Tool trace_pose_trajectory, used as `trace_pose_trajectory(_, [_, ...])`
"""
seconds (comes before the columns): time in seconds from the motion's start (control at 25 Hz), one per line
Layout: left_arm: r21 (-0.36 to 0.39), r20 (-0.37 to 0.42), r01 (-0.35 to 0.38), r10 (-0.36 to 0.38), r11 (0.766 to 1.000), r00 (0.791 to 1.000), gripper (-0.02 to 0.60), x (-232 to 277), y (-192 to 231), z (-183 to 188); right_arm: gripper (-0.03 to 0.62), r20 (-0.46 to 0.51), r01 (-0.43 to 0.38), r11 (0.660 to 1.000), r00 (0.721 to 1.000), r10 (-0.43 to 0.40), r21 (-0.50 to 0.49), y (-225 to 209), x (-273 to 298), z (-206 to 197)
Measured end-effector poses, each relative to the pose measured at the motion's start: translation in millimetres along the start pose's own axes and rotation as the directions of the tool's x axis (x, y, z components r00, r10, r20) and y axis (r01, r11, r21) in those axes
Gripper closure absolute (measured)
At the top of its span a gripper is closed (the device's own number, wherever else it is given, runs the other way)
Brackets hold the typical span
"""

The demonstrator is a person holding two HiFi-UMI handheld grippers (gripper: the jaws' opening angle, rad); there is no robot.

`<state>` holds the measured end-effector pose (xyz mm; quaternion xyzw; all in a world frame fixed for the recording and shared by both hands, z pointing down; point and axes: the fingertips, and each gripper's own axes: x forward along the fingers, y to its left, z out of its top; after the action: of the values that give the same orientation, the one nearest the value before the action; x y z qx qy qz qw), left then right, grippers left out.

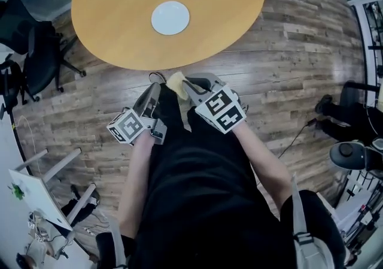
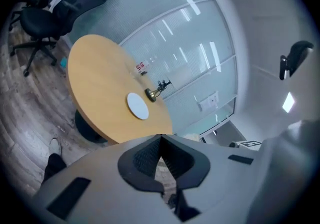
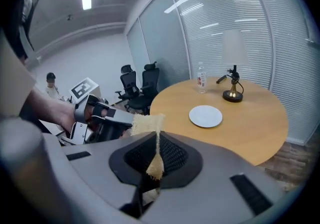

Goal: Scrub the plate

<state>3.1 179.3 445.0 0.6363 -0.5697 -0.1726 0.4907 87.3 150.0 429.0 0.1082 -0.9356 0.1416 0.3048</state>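
Close to the body, the right gripper (image 1: 187, 86) pinches a sponge (image 1: 175, 82) with a tuft poking past its tips, probably as the scrubbing face, the left gripper (image 1: 154, 91) beside it is clamped empty, and the plate (image 1: 170, 17) lies well ahead on the table (image 1: 233, 4), not yet reached.

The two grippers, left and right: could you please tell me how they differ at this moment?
The left gripper is shut on nothing; the right gripper is clamped on a yellow sponge. The left gripper looks rolled, its view showing the table tilted; the right gripper's view shows it level. Both are closed, short of the table, facing the white plate.
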Motion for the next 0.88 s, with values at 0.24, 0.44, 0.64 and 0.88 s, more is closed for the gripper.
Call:
trace_pose_trajectory(0.24, [0.284, 0.052, 0.052, -0.07, 0.957, 0.996, 0.569, -31, -63, 29, 0.566, 0.129, -0.018, 0.999, 0.991, 0.021, -0.027, 11, -47, 47])
trace_pose_trajectory(0.44, [0.472, 0.052, 0.087, -0.126, 0.878, 0.991, 0.571, -49, -105, 48, 0.566, 0.237, -0.045, 0.997, 0.97, 0.059, -0.066, 21, -76, 74])
trace_pose_trajectory(0.64, [0.576, 0.052, 0.08, -0.133, 0.814, 0.99, 0.571, -72, -113, 66, 0.566, 0.289, -0.04, 0.996, 0.955, 0.062, -0.079, 36, -89, 93])
trace_pose_trajectory(0.88, [0.649, 0.024, 0.097, -0.148, 0.754, 0.989, 0.571, -86, -121, 69, 0.568, 0.344, -0.07, 0.998, 0.937, 0.066, 0.001, 46, -106, 98])
